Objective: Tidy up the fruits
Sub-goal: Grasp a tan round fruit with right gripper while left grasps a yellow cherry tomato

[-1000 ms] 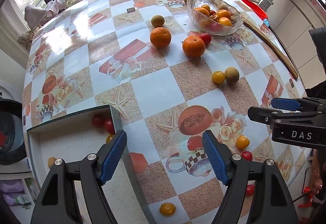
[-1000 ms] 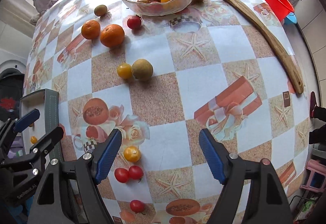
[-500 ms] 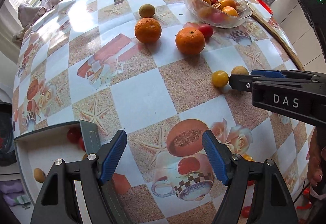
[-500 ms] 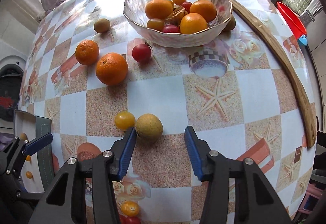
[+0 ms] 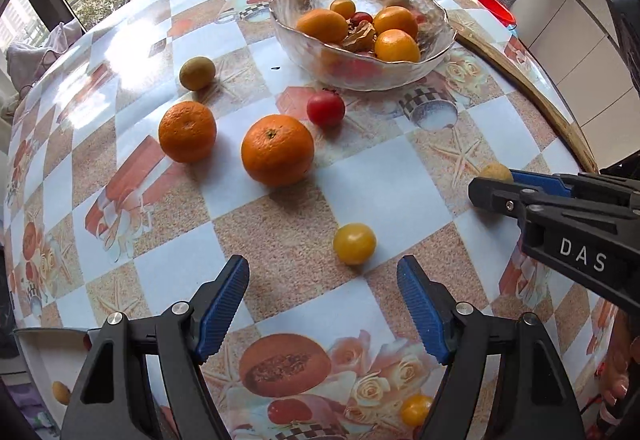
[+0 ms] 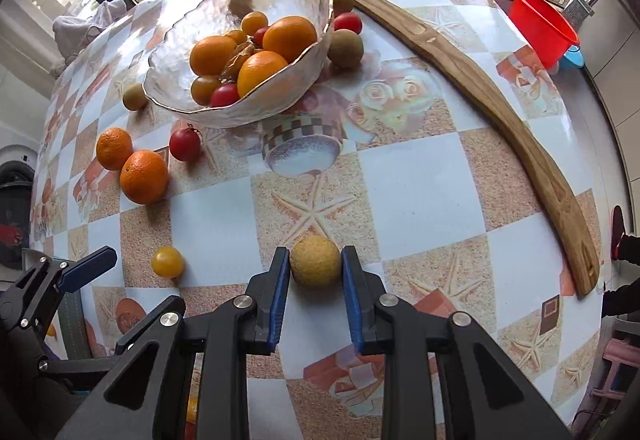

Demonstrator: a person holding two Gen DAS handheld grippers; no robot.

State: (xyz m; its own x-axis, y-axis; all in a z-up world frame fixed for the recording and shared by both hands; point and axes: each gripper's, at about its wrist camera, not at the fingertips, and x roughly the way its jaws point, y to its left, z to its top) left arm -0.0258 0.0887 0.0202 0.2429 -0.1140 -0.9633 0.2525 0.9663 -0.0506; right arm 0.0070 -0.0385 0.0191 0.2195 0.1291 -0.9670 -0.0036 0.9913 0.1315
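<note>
While the right gripper (image 6: pixel 315 276) pointed down at the table (image 6: pixel 420 179), its jaws were closing on a tan fruit (image 6: pixel 315 260), both pads hard against its sides. Left of it lay a yellow tomato (image 6: pixel 167 262), just beyond the left gripper (image 5: pixel 323 300), whose jaws stood wide and held nothing. Farther ahead of both sat two oranges (image 5: pixel 277 149) and a red tomato (image 5: pixel 325 108), with the glass bowl (image 6: pixel 280 95) of fruit beyond them.
</note>
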